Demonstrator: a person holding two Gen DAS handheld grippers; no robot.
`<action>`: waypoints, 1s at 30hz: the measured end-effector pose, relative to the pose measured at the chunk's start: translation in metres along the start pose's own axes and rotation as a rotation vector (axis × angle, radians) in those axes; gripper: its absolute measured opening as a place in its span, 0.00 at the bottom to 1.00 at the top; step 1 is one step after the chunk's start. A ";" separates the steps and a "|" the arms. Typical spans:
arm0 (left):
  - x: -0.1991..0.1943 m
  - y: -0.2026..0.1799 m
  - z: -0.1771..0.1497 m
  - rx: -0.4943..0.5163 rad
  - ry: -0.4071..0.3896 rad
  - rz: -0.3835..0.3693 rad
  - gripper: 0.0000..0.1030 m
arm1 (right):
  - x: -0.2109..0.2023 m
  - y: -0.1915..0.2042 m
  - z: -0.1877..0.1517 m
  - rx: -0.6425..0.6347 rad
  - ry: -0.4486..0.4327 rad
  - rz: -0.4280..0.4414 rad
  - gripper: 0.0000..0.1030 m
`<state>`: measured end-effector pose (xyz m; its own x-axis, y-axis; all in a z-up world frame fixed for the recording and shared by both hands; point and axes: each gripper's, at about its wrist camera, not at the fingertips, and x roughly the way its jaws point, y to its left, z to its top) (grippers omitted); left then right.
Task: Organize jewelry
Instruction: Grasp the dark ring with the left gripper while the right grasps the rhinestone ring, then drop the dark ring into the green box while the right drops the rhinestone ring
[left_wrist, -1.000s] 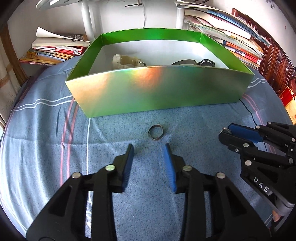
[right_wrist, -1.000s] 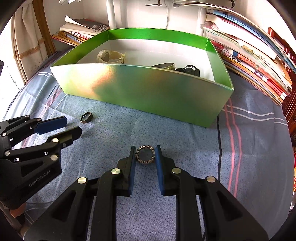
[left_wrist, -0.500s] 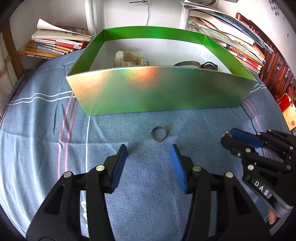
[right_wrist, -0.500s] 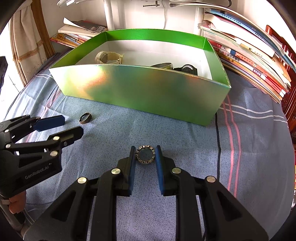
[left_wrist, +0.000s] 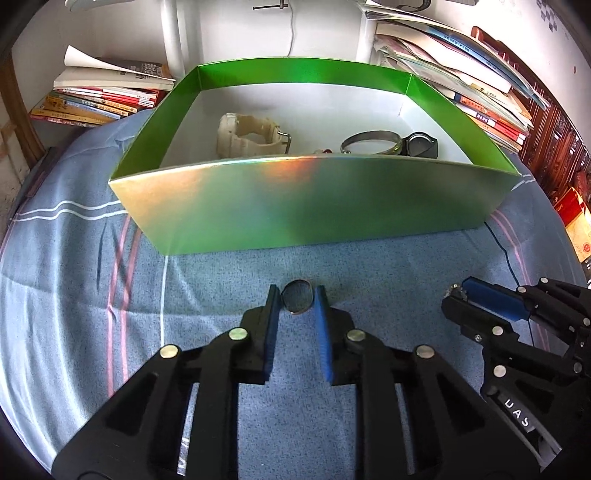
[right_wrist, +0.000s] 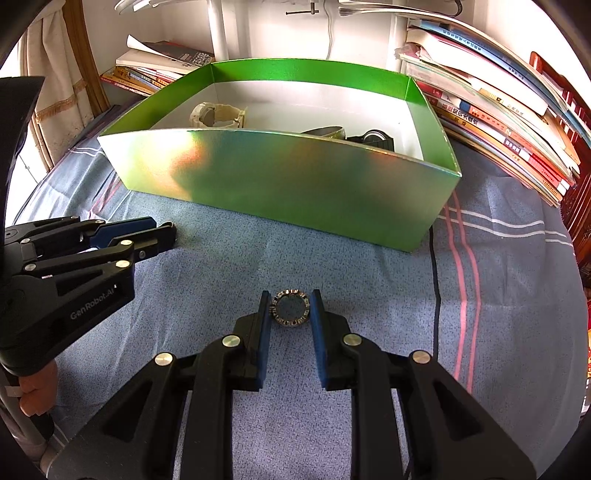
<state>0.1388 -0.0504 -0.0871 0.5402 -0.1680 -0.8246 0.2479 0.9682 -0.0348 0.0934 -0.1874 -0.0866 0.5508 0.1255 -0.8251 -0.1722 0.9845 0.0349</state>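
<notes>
My left gripper (left_wrist: 296, 297) is shut on a plain dark metal ring (left_wrist: 297, 303), held just above the blue cloth in front of the green box (left_wrist: 306, 206). My right gripper (right_wrist: 290, 305) is shut on a studded ring (right_wrist: 290, 307) and also shows at the right of the left wrist view (left_wrist: 458, 295). My left gripper shows at the left of the right wrist view (right_wrist: 162, 232). Inside the box lie a cream watch (left_wrist: 251, 134), a metal bangle (left_wrist: 369, 142) and a black watch (left_wrist: 421, 144).
Stacks of books lie behind the box at the left (left_wrist: 103, 99) and at the right (left_wrist: 472, 81). A white lamp post (left_wrist: 171, 33) stands behind the box. A dark cable (left_wrist: 502, 254) runs over the striped blue cloth (left_wrist: 74, 258) at the right.
My left gripper moved forward, closed around the dark ring and took hold of it. My right gripper kept its hold on the studded ring and barely moved.
</notes>
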 end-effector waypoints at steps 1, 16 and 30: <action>-0.001 0.001 0.000 -0.003 0.000 0.000 0.19 | 0.000 0.000 0.000 0.001 0.001 0.000 0.20; -0.033 0.003 -0.021 0.002 -0.056 0.148 0.19 | -0.013 -0.006 -0.007 0.044 -0.006 -0.052 0.20; -0.032 0.014 -0.027 -0.019 -0.052 0.134 0.19 | -0.015 -0.003 -0.008 0.098 -0.006 -0.074 0.20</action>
<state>0.1035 -0.0264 -0.0760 0.6082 -0.0462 -0.7925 0.1564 0.9857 0.0625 0.0790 -0.1929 -0.0784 0.5636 0.0530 -0.8243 -0.0505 0.9983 0.0297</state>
